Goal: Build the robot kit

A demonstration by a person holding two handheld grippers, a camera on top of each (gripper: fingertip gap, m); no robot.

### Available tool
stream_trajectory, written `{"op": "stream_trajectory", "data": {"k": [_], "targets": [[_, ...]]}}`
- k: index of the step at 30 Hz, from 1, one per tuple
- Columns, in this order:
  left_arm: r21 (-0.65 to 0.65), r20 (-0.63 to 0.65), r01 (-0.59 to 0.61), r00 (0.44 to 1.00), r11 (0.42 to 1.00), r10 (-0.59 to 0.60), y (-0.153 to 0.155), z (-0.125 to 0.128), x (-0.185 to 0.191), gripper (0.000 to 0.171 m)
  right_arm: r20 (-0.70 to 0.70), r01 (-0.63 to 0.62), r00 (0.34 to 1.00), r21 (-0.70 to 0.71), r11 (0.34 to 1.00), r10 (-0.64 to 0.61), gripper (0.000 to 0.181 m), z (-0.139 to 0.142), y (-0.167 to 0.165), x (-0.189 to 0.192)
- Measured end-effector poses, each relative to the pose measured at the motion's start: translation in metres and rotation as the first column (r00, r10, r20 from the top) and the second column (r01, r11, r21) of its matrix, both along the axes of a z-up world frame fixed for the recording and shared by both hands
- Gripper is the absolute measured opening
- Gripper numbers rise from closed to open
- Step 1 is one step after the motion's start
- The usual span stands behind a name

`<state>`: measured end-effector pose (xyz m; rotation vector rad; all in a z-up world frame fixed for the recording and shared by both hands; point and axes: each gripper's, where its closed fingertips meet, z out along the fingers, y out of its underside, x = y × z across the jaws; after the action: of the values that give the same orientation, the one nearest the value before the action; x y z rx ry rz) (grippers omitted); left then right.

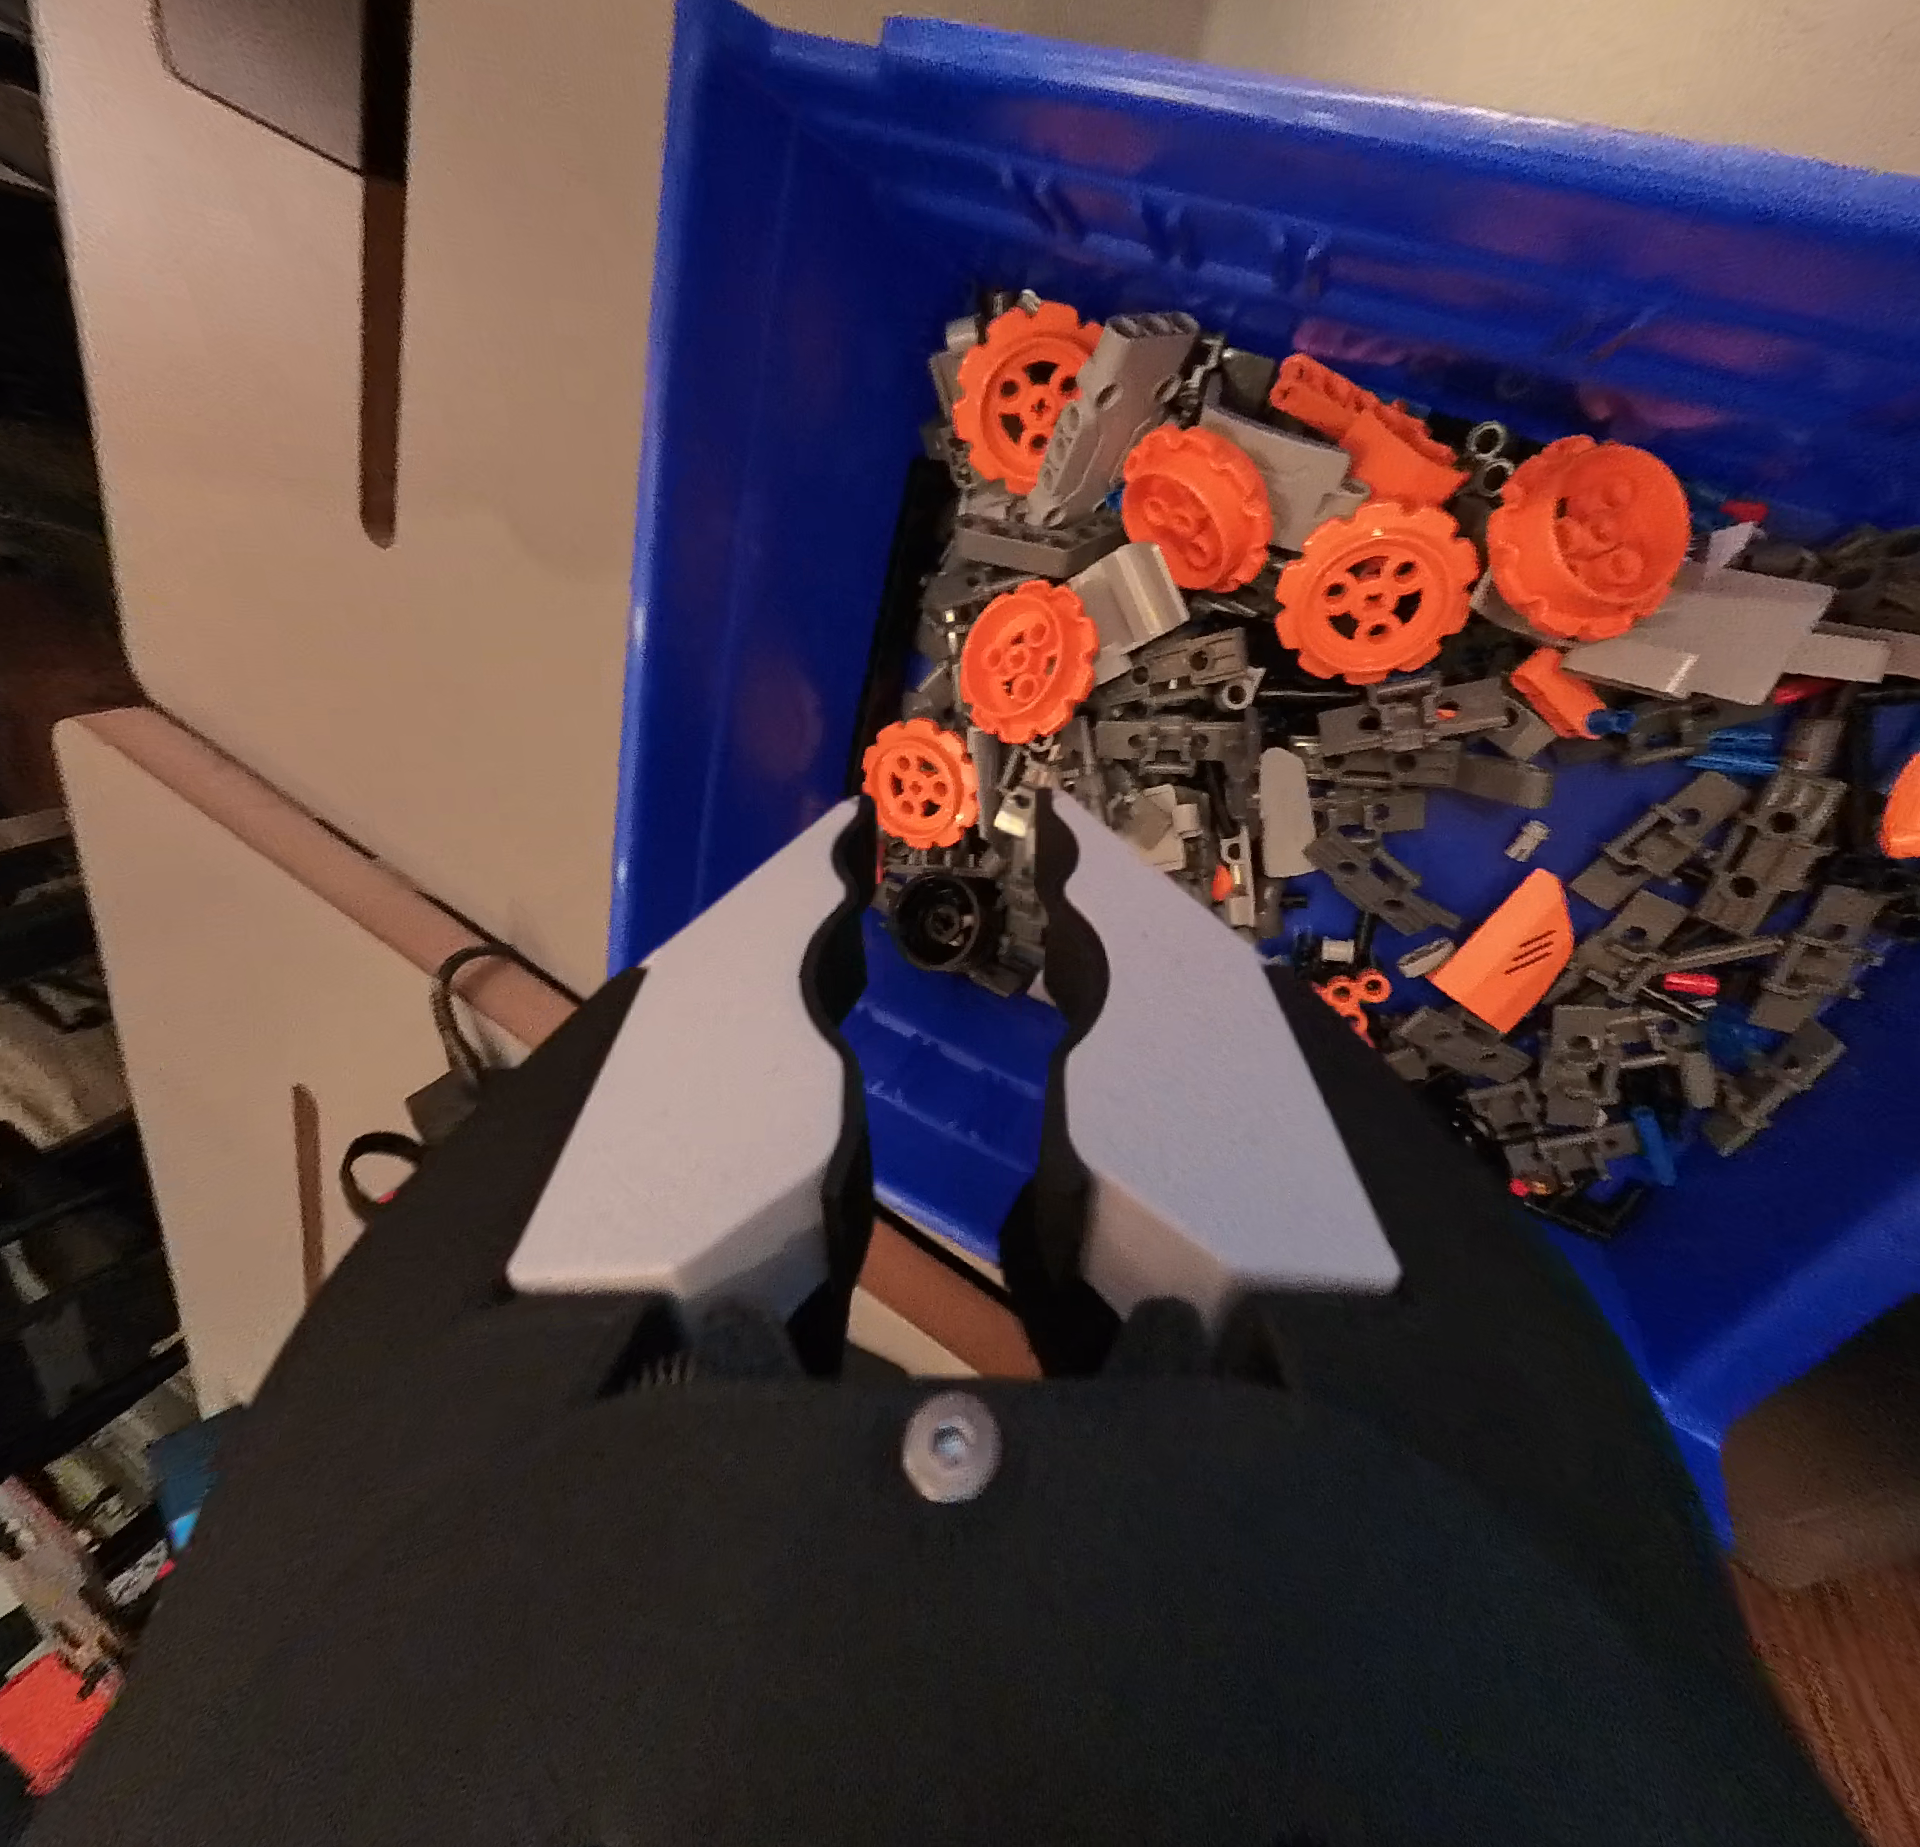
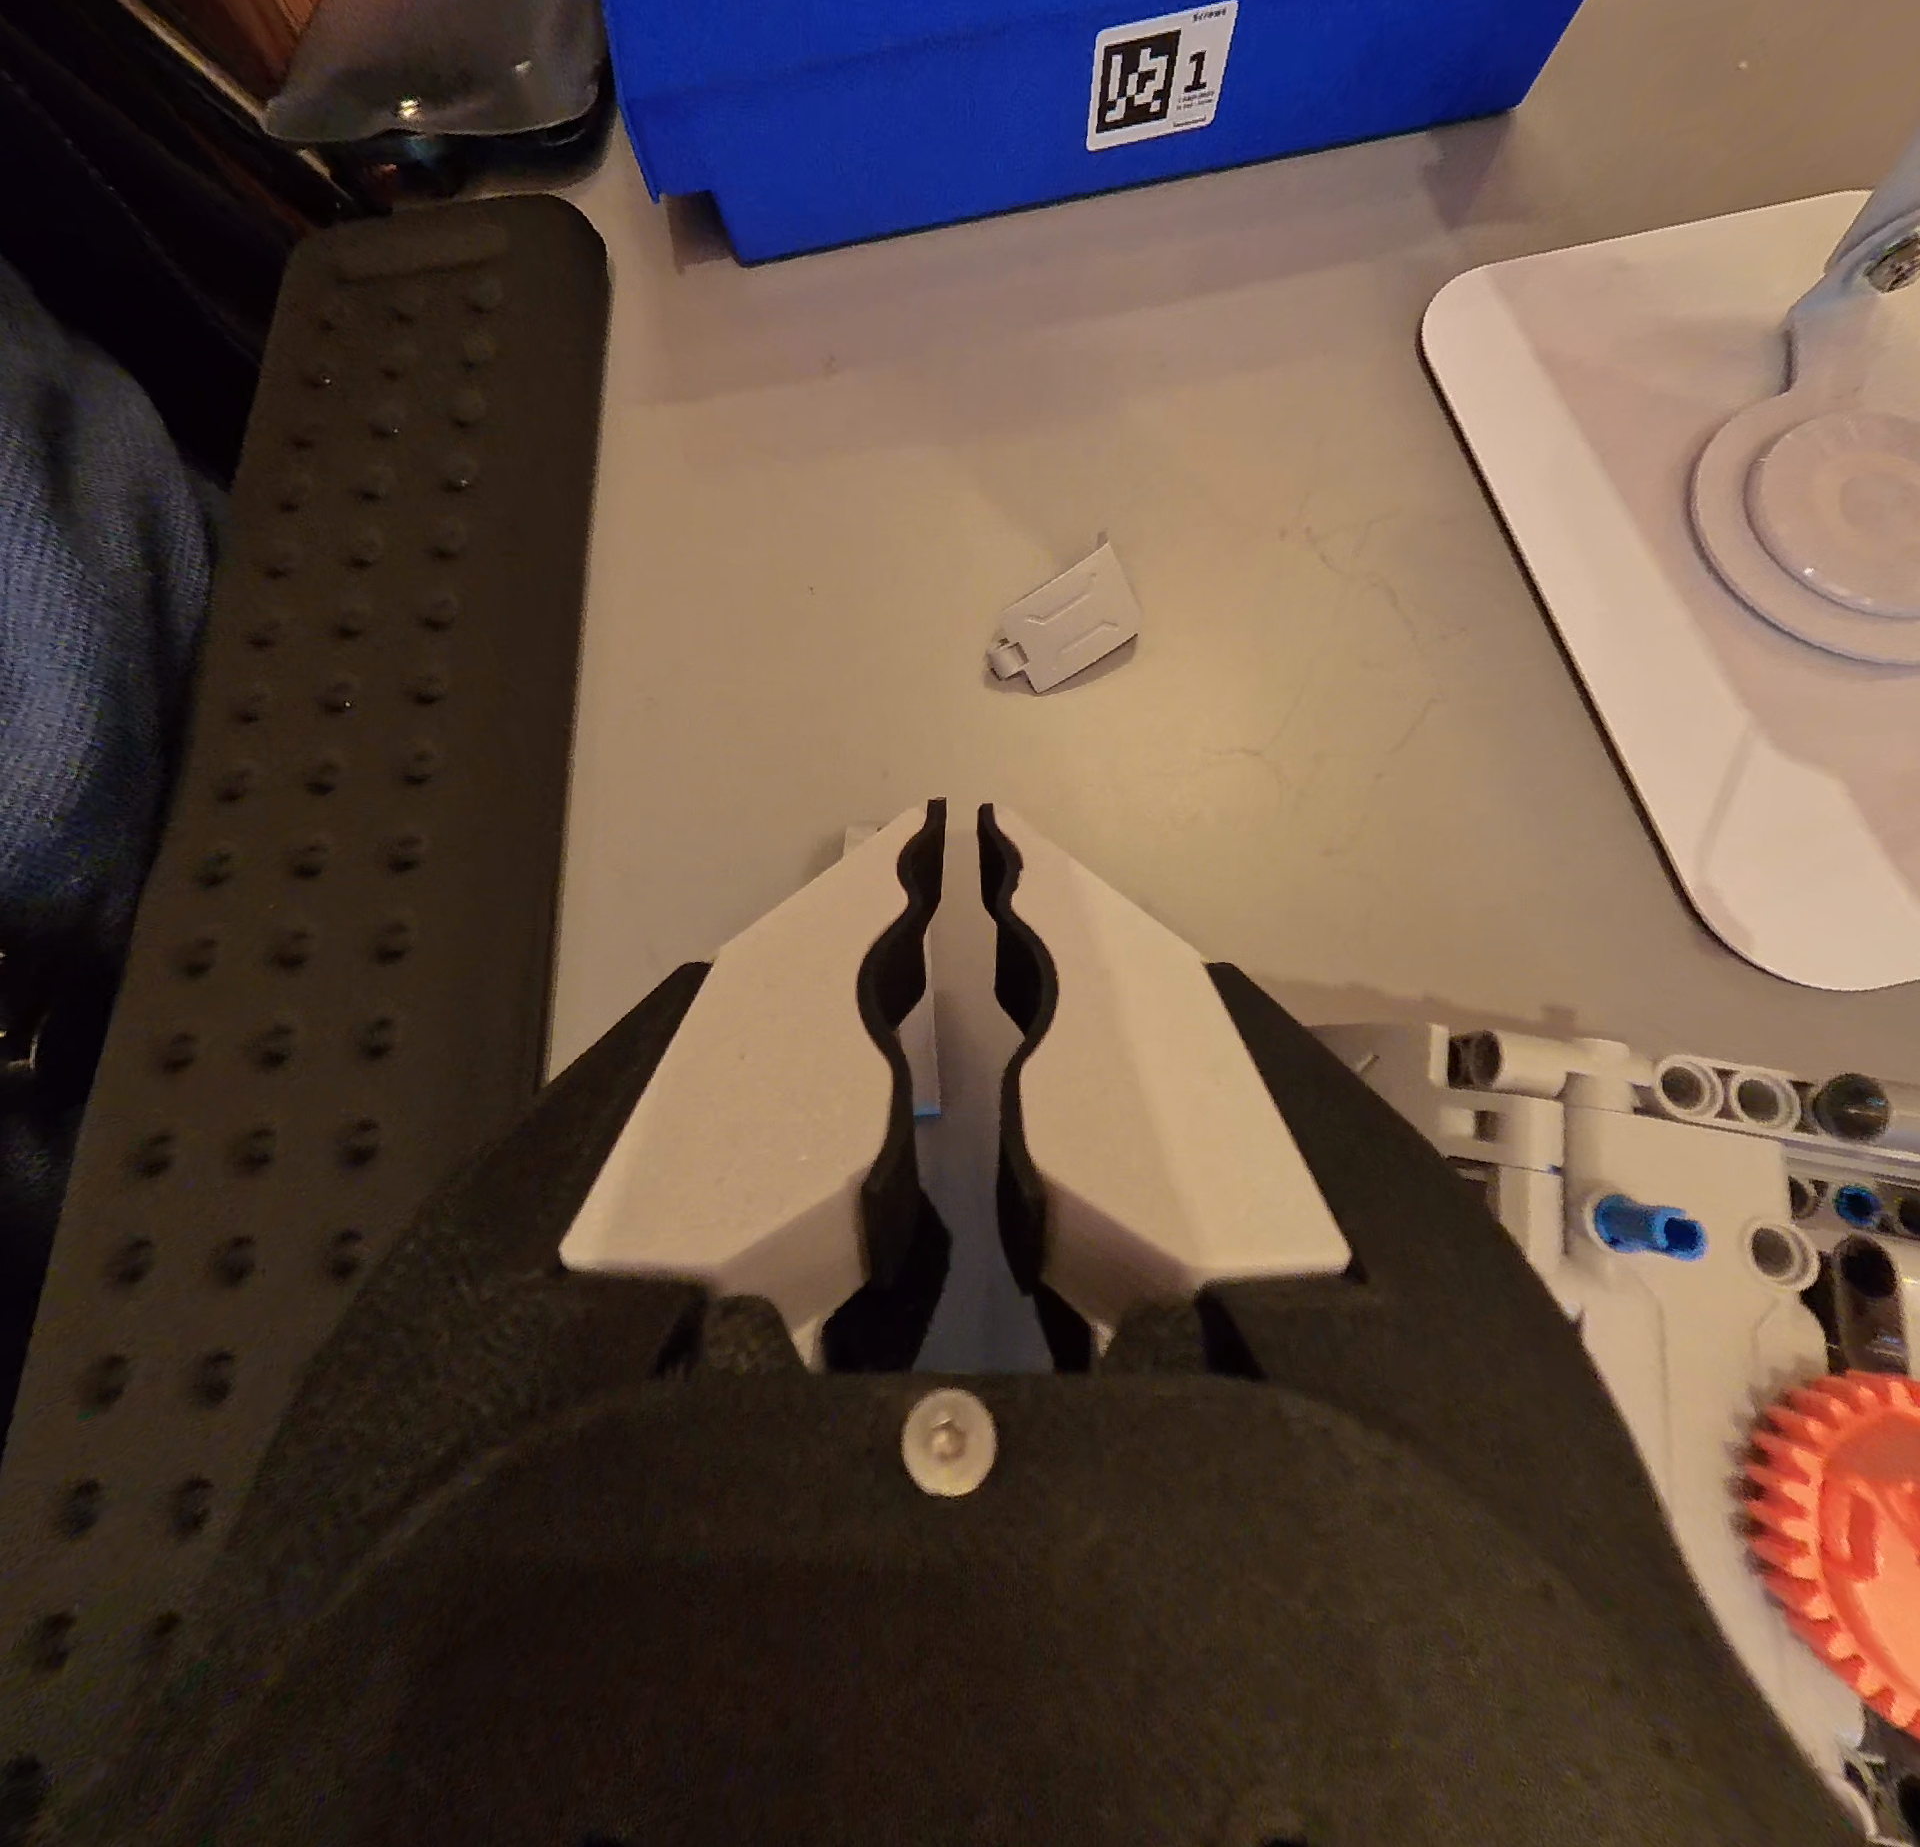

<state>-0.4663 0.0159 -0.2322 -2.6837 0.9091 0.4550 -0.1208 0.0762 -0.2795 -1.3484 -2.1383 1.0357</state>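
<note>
My left gripper (image 1: 956,821) is open over the near left corner of a blue bin (image 1: 748,447). The bin holds several orange wheels (image 1: 1371,592), many dark grey links (image 1: 1683,841) and a black wheel (image 1: 940,919) just beyond the fingertips. The jaws hold nothing. My right gripper (image 2: 960,812) hangs low over a grey table (image 2: 779,550) with its jaws almost together. A white piece (image 2: 854,839) shows under its left finger. I cannot tell if it is gripped. A small grey panel (image 2: 1070,618) lies on the table ahead of the tips.
A white and grey beam assembly (image 2: 1662,1174) with a blue pin (image 2: 1647,1231) and an orange gear (image 2: 1860,1527) lies at the right. A white stand base (image 2: 1610,550) is beyond it. A black studded mat (image 2: 343,758) runs along the left. A blue bin (image 2: 935,83) with a sticker stands ahead. The grippers' ends are close to 35 cm from one another.
</note>
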Motion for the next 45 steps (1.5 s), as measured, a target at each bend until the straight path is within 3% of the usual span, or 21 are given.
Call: {"op": "stream_trajectory", "data": {"k": [12, 21, 28, 37, 45], "targets": [[-0.167, 0.035, -0.031, 0.999, 0.985, 0.037, -0.018, -0.041, 0.003, 0.028, -0.005, -0.001, 1.000, 0.013, 1.000, 0.001, 0.004, 0.001, 0.000, 0.001], [-0.187, 0.088, -0.039, 0.994, 0.982, 0.057, -0.023, -0.038, 0.005, 0.029, -0.014, -0.002, 1.000, 0.012, 1.000, 0.003, 0.003, 0.002, 0.000, 0.001], [-0.311, 0.223, 0.093, 0.975, 0.946, -0.022, -0.049, -0.049, 0.043, 0.029, -0.010, 0.002, 1.000, 0.006, 1.000, -0.002, 0.003, -0.002, 0.002, 0.000], [-0.491, 0.371, 0.263, 0.926, 0.830, -0.073, -0.093, -0.069, 0.099, 0.021, -0.010, -0.006, 1.000, 0.006, 1.000, 0.006, 0.003, -0.003, 0.001, 0.000], [-0.473, 0.396, 0.298, 0.913, 0.829, -0.102, -0.106, -0.091, 0.117, 0.026, -0.014, -0.007, 1.000, 0.003, 1.000, 0.007, 0.003, -0.003, 0.001, 0.000]]}}
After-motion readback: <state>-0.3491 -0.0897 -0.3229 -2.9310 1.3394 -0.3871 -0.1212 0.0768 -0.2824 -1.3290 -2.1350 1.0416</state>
